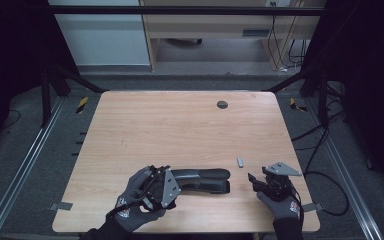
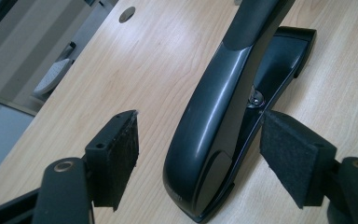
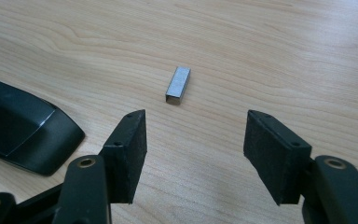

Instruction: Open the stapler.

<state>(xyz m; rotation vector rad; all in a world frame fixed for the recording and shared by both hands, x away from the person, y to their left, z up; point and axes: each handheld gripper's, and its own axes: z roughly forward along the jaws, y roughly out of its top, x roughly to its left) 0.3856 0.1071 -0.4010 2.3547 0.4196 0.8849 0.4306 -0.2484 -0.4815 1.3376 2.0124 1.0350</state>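
Left tool (image 2: 198, 140): jaws spread wide, straddling the black stapler's (image 2: 223, 116) rear end, gripping nothing. Right tool (image 3: 193, 156): jaws wide apart, empty. Staple block (image 3: 178, 84): on table (image 1: 180, 125) just ahead of right tool, beyond the stapler's tip.

stapler (image 1: 205, 180): 1 | staple strip (image 1: 240, 162): 1 | table (image 1: 180, 125): 1

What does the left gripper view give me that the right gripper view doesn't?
Left gripper view: the stapler's rear end between that gripper's open jaws, one pad right beside its hinge, plus the round table hole. Right gripper view: the strip of staples lying flat just ahead of its own open jaws, apart from both pads. Both: the wooden table and some part of the black stapler.
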